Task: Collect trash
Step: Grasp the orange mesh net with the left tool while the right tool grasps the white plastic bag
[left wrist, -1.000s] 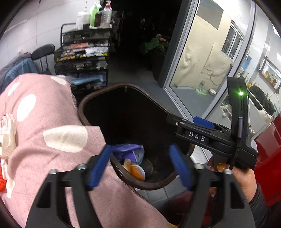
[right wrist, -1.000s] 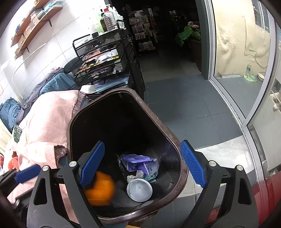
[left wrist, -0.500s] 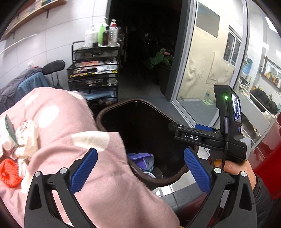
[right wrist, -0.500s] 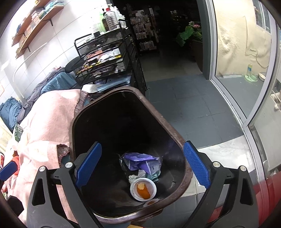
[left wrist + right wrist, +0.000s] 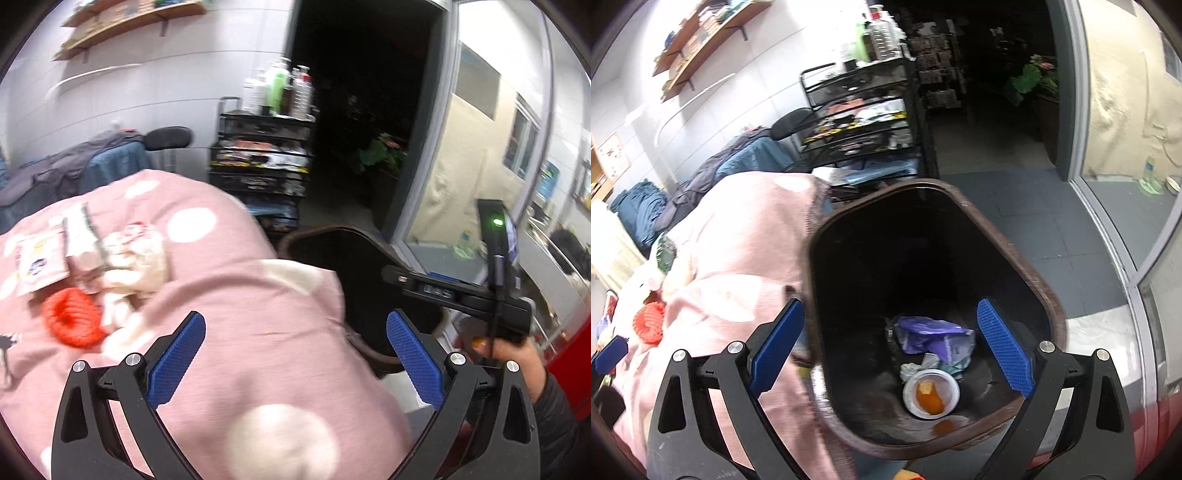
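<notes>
**Both grippers empty, next piece of litter waits on the pink blanket**

From the left wrist view, the left gripper has its jaws spread wide with nothing between them, hanging over the pink spotted blanket. On the blanket, well left of the brown bin, sits the remaining litter: an orange net, crumpled tissue and a couple of wrappers. The picture is blurred, so the wrappers' exact kind I cannot tell.

From the right wrist view, the right gripper is likewise wide apart and empty, poised above the bin's mouth. On the bin's floor lie a purple bag and a white cup holding orange peel.

To do the pickup well, I'd judge: straddle one piece — the net looks easiest — and pinch it without catching the blanket.
</notes>
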